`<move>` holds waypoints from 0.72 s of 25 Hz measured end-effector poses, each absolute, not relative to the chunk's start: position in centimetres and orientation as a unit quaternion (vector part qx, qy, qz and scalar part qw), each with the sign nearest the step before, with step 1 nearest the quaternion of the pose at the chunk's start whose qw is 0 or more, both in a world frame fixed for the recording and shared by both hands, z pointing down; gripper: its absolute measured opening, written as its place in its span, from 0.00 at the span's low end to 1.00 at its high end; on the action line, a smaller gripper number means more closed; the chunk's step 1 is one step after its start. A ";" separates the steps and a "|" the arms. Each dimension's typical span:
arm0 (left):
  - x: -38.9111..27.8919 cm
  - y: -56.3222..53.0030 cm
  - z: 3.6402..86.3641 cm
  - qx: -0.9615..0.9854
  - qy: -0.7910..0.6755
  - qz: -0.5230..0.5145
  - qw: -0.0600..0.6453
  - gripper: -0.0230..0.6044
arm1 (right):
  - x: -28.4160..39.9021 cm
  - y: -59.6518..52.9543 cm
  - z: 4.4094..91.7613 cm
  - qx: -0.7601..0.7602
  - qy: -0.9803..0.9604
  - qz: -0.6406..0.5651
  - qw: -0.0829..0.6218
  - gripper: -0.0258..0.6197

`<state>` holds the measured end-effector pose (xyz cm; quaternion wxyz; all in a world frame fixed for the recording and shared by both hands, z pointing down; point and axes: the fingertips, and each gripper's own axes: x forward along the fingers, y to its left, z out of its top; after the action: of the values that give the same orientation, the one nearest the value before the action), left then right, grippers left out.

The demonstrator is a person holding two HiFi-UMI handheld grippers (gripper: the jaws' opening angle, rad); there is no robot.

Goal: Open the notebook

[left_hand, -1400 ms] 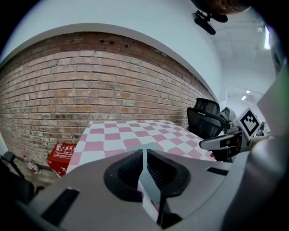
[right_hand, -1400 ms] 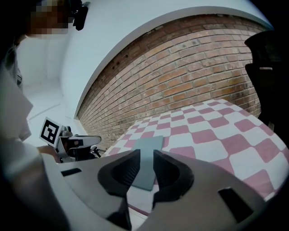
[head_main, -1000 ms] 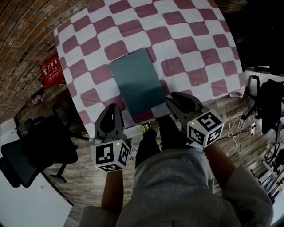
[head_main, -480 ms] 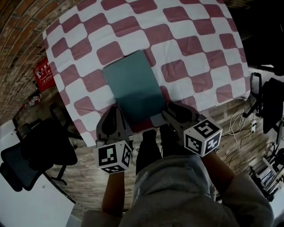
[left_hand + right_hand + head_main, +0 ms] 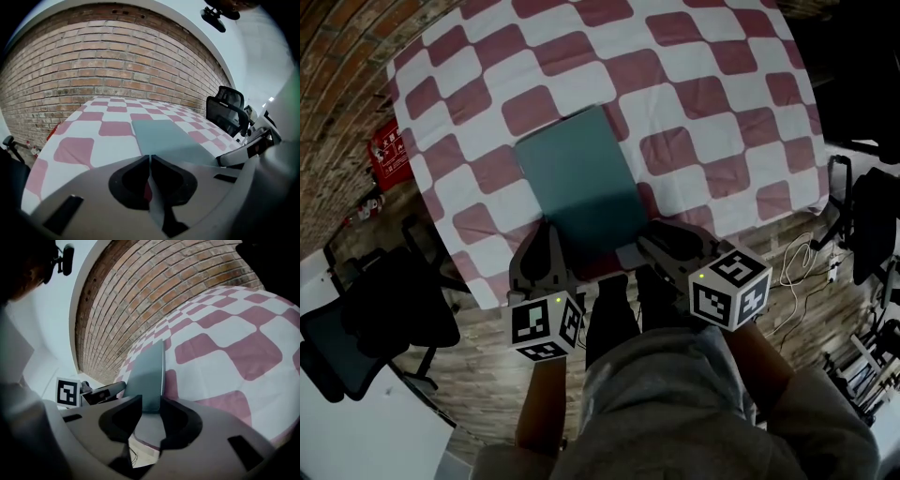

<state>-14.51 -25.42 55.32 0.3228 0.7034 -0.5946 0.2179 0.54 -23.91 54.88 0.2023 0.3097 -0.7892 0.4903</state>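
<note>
A closed teal notebook (image 5: pixel 579 183) lies on the red-and-white checked tablecloth (image 5: pixel 694 84), with one short end near the table's front edge. My left gripper (image 5: pixel 551 231) hovers at the notebook's near left corner, its jaws pressed together with nothing between them. In the left gripper view the notebook (image 5: pixel 164 138) stretches away just beyond that gripper (image 5: pixel 150 157). My right gripper (image 5: pixel 649 236) is at the near right corner. In the right gripper view this gripper (image 5: pixel 151 405) stands open, and the notebook's (image 5: pixel 149 373) near end reaches in between the jaws.
A black office chair (image 5: pixel 384 319) stands on the wooden floor at the left, beside a red sign (image 5: pixel 389 150). Cables (image 5: pixel 806 267) and dark equipment (image 5: pixel 867 220) lie at the right. A brick wall (image 5: pixel 117 61) rises behind the table. The person's legs (image 5: pixel 619 309) are close to the front edge.
Both grippers have sunk and closed in on the notebook's near end. The right gripper has rolled, so its marker cube shows a different face, and its jaws stand wider.
</note>
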 end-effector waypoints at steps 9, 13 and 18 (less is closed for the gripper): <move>-14.4 -25.5 55.4 0.701 -0.598 0.211 0.326 0.06 | 0.5 -24.4 53.3 0.257 -0.782 0.555 0.117 0.19; -14.5 -25.4 55.4 0.704 -0.599 0.206 0.320 0.06 | 0.7 -24.4 54.8 0.279 -0.775 0.548 0.147 0.19; -14.4 -25.4 55.4 0.708 -0.597 0.204 0.317 0.06 | 0.9 -24.4 56.2 0.325 -0.769 0.508 0.213 0.15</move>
<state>-14.38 -25.43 55.42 0.3171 0.7083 -0.5966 0.2043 0.85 -24.42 56.19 0.2128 0.3247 -0.7690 0.5078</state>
